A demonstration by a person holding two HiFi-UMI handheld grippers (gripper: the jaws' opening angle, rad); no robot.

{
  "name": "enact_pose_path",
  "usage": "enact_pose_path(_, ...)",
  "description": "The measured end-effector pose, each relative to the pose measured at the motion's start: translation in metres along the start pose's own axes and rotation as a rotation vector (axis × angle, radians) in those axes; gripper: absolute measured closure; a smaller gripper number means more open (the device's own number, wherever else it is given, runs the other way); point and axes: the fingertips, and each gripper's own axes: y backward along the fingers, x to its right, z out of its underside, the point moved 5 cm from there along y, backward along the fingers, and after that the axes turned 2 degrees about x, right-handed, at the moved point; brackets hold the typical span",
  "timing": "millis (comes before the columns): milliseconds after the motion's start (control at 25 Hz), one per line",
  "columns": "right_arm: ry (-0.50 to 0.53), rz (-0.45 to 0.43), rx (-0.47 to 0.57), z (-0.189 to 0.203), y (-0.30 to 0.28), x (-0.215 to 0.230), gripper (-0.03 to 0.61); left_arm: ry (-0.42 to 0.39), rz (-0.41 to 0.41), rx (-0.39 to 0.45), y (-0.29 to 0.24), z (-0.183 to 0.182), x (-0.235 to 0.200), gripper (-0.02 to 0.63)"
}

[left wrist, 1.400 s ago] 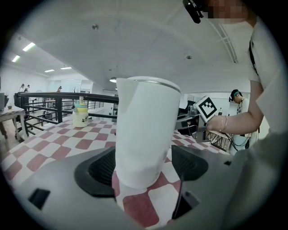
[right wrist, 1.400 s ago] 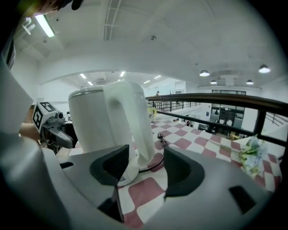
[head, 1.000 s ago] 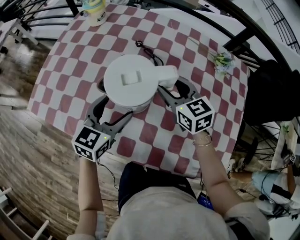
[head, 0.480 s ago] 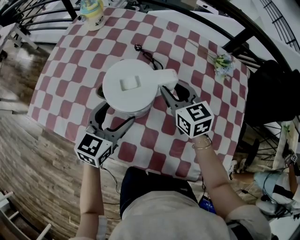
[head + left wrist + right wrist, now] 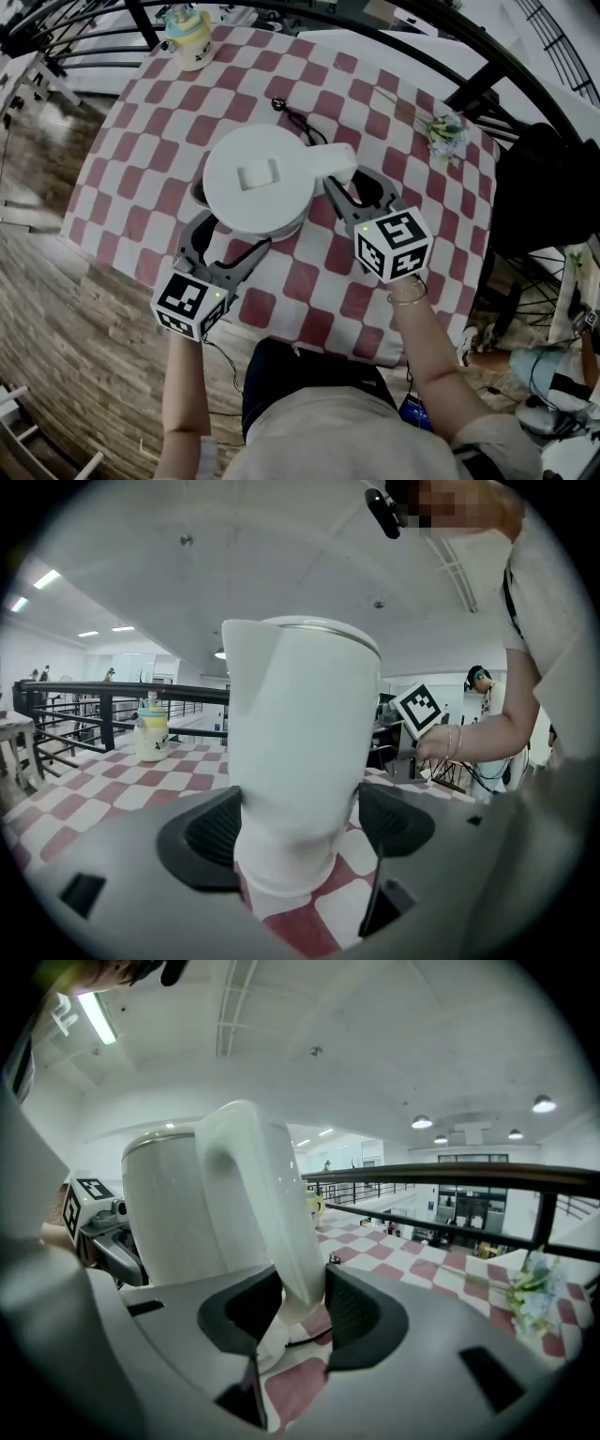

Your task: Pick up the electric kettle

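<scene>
Electric kettle of smooth white plastic, round, with a flat lid and a thick curved handle, stands near the middle of a table under a red-and-white checked cloth (a thin black cord lies just behind it). The left gripper reaches in nearly level from the near left, its ribbed black pads spread wide and pressed against both sides of the kettle's lower body. The right gripper comes from the near right, tipped slightly down, its jaws half closed and clamped on the lower part of the handle. Bare forearms extend behind both marker cubes.
</scene>
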Motion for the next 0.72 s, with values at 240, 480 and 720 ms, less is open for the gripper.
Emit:
enact_pose_path(240,0.032,0.000,0.027,-0.024,0.013,-0.003,0.434,-0.030,-0.002,0.016,0.007,-0.017,0.006,0.215)
enact_pose_path(480,-0.001,0.000,0.062,-0.040,0.034,-0.010,0.434,-0.053,0.002,0.058,0.023,-0.042,0.019,0.215)
enact_pose_path(720,-0.024,0.000,0.103,-0.056,0.059,-0.025,0.431,-0.084,-0.002,0.095,0.047,-0.067,0.037,0.215)
